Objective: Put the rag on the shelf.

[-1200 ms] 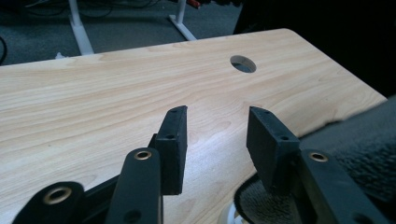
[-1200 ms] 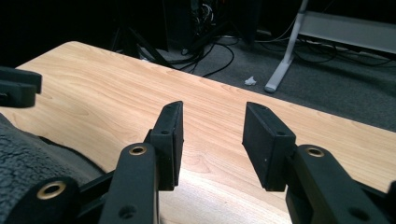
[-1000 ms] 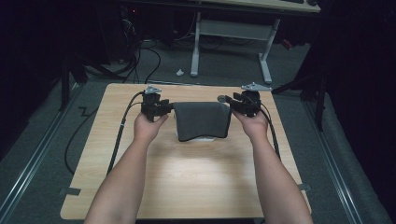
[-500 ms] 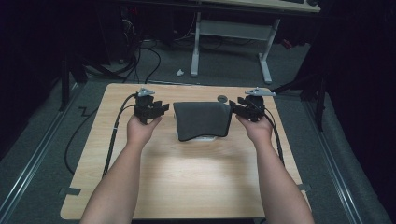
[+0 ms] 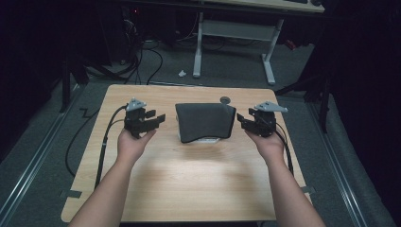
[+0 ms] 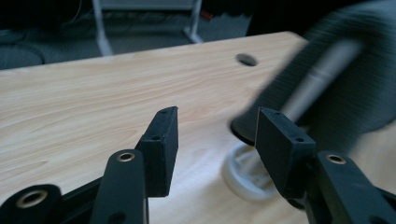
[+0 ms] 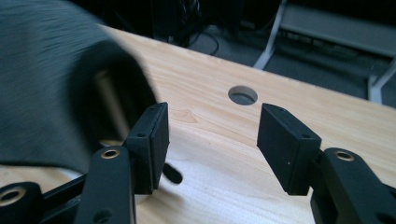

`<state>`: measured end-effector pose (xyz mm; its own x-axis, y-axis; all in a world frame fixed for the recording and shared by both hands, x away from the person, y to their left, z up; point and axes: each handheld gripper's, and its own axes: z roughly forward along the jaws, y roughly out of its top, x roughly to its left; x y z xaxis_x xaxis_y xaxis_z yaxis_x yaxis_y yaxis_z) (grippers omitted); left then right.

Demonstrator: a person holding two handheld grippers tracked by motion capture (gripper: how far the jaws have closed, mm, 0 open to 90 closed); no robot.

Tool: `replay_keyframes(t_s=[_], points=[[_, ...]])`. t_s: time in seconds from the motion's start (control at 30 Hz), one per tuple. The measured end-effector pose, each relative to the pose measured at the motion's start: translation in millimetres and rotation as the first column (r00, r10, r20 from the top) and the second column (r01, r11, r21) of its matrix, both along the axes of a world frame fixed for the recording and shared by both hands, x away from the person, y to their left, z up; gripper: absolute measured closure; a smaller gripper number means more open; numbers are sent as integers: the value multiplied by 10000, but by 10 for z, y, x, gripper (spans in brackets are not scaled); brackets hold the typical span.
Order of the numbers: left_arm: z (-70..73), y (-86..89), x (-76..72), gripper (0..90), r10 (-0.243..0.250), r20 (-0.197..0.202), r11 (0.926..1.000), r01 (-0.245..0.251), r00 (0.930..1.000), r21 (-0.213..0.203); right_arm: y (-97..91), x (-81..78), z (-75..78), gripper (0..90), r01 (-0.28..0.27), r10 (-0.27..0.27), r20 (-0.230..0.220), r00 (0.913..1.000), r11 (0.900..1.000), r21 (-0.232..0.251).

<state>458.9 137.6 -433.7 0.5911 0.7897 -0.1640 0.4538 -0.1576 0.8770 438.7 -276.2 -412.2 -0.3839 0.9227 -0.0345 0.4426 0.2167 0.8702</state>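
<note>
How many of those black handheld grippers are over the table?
2. The left gripper is left of the dark cloth-covered stand; the right gripper is right of it, jaws open and apart from it.

No text, label, brand, number or sign can be read in any of the views. Nothing legible is borne by the wooden table (image 5: 189,179) or by what stands on it.

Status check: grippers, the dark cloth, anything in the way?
Left gripper and right gripper open, jaws just widened, nothing between. Cloth draped over white stand, untouched. Table unobstructed.
</note>
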Motion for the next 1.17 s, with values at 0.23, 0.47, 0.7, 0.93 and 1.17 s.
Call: replay_keyframes(t_s=[0.23, 0.47, 0.7, 0.93, 1.17], points=[[-190, -9, -689, 460, -676, 423, 9967, 656, 9968, 473, 63, -529, -104, 375, -388, 399, 324, 9987, 9986, -364], [-486, 11, -1227, 446, -1385, -22, 9880, 1384, 9904, 681, 274, -1070, -354, 369, -1113, 1114, 69, 9937, 9936, -210], [-826, -121, -1676, 465, -2126, -1213, 9753, 2181, 9696, 346, 555, -1462, -792, 392, -951, 955, -570, 9938, 9954, 105], [-896, -286, -1663, 436, -2456, -1321, 9598, 2600, 9603, 1056, 627, -1532, -1048, 424, -755, 715, -1101, 9914, 9966, -333], [-881, -213, -1660, 432, -2285, -1238, 9639, 2422, 9657, 1108, 529, -1497, -1087, 421, -572, 534, -1353, 9894, 9981, -244]])
